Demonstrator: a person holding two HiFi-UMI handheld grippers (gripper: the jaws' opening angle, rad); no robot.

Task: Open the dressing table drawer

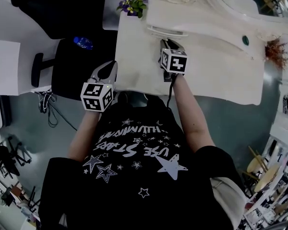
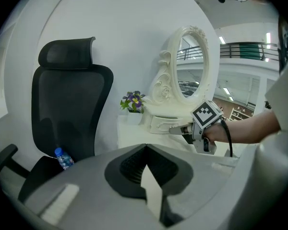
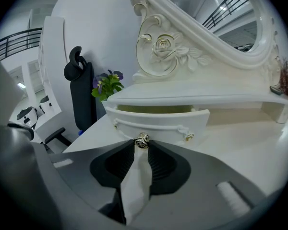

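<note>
Left gripper (image 2: 145,150) hangs off the near left corner of the dressing table (image 1: 206,66), jaws closed together on nothing, with a black chair (image 2: 67,104) and a water bottle (image 2: 62,158) on its seat beyond. Right gripper (image 3: 142,145) is further in over the tabletop, jaws pinched on the small metal knob (image 3: 142,140) at the middle of the drawer (image 3: 158,123). The drawer front stands partly out from under the shelf below the oval mirror (image 3: 206,28), flowers (image 3: 105,86) at the far left corner.
</note>
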